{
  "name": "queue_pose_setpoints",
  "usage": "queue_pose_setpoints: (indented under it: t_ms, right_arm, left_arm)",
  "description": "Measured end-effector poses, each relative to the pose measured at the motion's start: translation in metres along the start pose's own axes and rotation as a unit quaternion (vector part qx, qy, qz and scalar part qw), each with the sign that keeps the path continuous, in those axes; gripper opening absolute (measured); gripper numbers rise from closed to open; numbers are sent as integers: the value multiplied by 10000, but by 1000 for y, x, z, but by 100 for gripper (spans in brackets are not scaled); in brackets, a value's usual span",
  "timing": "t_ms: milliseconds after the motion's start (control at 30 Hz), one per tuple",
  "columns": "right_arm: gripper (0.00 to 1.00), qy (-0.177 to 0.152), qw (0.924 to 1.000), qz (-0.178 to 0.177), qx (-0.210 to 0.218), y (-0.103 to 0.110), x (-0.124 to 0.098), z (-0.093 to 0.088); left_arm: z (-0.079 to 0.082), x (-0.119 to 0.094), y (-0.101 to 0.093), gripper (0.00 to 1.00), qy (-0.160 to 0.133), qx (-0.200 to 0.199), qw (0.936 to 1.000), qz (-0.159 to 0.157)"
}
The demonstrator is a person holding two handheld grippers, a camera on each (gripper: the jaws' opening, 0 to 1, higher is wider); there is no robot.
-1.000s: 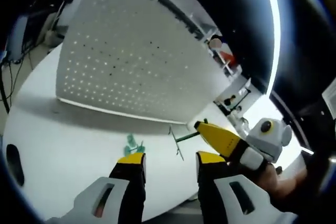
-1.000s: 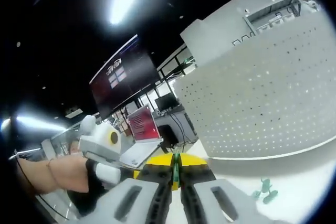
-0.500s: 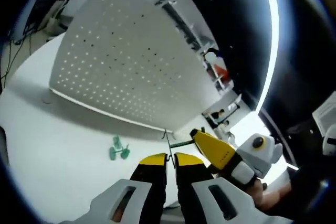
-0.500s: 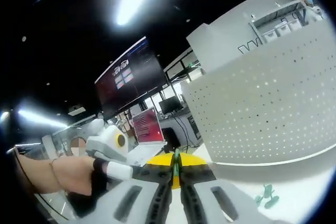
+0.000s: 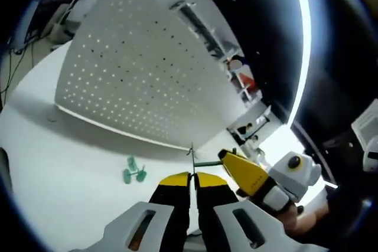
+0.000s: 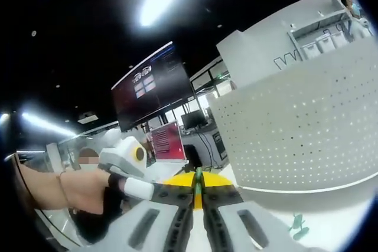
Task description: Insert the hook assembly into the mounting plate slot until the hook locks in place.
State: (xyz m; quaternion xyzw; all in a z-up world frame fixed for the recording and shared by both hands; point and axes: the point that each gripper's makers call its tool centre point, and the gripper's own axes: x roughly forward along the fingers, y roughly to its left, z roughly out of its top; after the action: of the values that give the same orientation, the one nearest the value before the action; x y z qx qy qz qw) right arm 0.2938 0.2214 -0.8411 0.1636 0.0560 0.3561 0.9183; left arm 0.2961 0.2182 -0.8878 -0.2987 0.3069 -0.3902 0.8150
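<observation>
Left gripper view: the left gripper (image 5: 190, 180) rises at bottom centre with its yellow-tipped jaws clenched on a thin wire piece of the hook assembly (image 5: 201, 163), whose green bar runs right into the right gripper (image 5: 227, 157). The right gripper enters from the lower right, held by a person's hand (image 5: 295, 219). A white perforated mounting plate (image 5: 136, 75) stands on the white bench (image 5: 65, 163), across the upper left. A small green clip (image 5: 134, 172) lies on the bench left of the jaws.

Right gripper view: the right gripper (image 6: 198, 187), at bottom centre, is clamped on a green strip of the hook assembly (image 6: 198, 177). The mounting plate (image 6: 301, 128) fills the right side; the green clip (image 6: 299, 226) lies at lower right.
</observation>
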Motion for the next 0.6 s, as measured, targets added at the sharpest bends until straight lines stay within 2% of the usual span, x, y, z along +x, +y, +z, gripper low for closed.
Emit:
queue_pose_setpoints:
  t_ms: [167, 300, 367, 433, 467, 600]
  right_arm:
    - [1, 141, 9998, 4, 104, -1, 1, 0]
    - [9, 209, 9991, 52, 361, -3, -2, 8]
    - [9, 273, 9989, 88, 364, -4, -4, 9]
    - [9, 281, 9989, 118, 365, -5, -7, 13]
    - [9, 432, 9981, 185, 401, -3, -8, 10]
    - [10, 530, 9973, 241, 443, -2, -8, 8]
  left_arm:
    - [1, 0, -1, 1, 12, 141, 9999, 72]
    - [8, -2, -2, 1, -213, 252, 9994, 135]
    - [12, -4, -2, 1, -282, 363, 9987, 217]
    - [18, -7, 3, 1, -316, 797, 9953, 444]
    - [19, -7, 4, 1, -303, 961, 9937, 500]
    - [25, -9, 3, 1, -298, 1434, 9870, 662]
